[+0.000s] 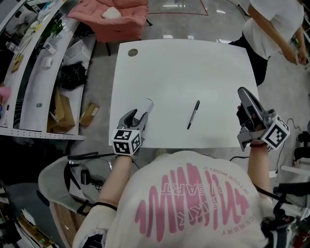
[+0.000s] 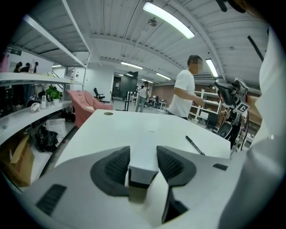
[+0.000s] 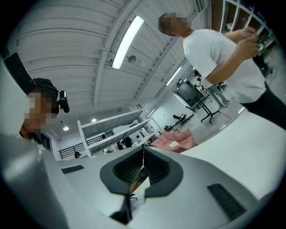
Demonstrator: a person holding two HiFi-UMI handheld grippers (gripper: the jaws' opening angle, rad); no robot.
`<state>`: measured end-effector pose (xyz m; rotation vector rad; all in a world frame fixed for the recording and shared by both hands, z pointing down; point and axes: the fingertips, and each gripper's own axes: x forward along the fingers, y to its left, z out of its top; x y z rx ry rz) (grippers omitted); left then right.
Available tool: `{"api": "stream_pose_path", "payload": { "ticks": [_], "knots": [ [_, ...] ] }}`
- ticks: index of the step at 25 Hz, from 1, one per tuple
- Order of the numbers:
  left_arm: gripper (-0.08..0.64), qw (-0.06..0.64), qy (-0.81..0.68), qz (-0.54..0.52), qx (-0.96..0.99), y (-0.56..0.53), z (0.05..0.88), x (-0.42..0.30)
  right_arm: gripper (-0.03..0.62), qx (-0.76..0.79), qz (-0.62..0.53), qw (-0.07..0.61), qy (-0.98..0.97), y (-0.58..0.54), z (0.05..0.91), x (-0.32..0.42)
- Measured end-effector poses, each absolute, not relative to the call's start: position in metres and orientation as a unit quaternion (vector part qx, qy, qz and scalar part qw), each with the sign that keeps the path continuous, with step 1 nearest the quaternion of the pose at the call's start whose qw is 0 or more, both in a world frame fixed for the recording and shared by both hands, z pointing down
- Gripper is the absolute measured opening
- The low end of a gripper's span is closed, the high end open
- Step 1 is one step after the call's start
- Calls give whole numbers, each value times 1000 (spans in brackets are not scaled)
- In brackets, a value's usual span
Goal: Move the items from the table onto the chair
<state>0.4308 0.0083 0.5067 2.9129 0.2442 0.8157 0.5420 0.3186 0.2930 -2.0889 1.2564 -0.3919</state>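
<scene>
White square table (image 1: pixel 184 72), seen from above. A pink upholstered armchair (image 1: pixel 121 22) stands beyond its far left corner, with a small white object (image 1: pixel 112 13) on the seat. Left gripper (image 1: pixel 137 118), at the table's near left edge: jaws partly apart, pads pressed on a small white cardboard box (image 2: pixel 144 156). Right gripper (image 1: pixel 245 96), at the near right edge: jaws closed together, nothing between them. A slim black pen (image 1: pixel 193 114) lies on the table between the two grippers, apart from both. Small dark round disc (image 1: pixel 132 52) on the table's far left corner.
</scene>
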Motion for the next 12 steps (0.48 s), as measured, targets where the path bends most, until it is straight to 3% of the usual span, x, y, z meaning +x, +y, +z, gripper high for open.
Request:
{"api": "stream_pose_path", "payload": {
  "ticks": [12],
  "knots": [
    [184, 90, 43, 226, 969, -5, 499, 432, 15, -783, -150, 320, 512, 305, 301, 549]
  ]
}}
